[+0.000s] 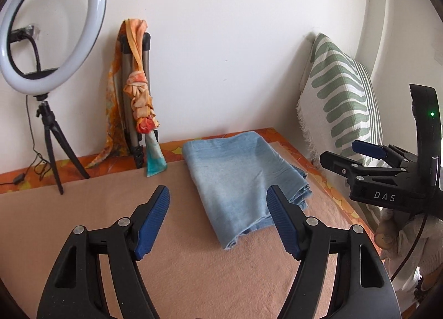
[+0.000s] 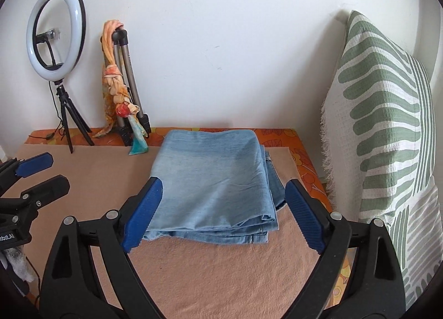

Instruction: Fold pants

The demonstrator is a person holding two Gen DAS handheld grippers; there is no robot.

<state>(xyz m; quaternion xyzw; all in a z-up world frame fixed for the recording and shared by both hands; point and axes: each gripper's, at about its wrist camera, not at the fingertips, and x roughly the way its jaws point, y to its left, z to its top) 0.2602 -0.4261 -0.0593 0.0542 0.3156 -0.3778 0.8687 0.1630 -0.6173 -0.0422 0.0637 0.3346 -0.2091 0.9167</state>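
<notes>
The light blue denim pants (image 1: 238, 175) lie folded into a thick rectangle on a beige mat (image 1: 97, 208), toward its far right. In the left wrist view my left gripper (image 1: 218, 190) hangs open above and in front of the folded pants, nothing between its blue pads. My right gripper (image 1: 340, 152) shows at the right edge, also open. In the right wrist view the folded pants (image 2: 210, 175) fill the middle, their layered edges facing me. The right gripper (image 2: 223, 181) stands wide open above them without touching. The left gripper (image 2: 56, 169) is at the left edge, open and empty.
A ring light (image 1: 52, 28) on a small tripod stands at the back left. A folded tripod with an orange scarf (image 1: 138, 91) leans on the white wall. A green-striped pillow (image 2: 387, 125) stands along the right side. An orange flowered cloth (image 2: 277, 136) lies under the mat.
</notes>
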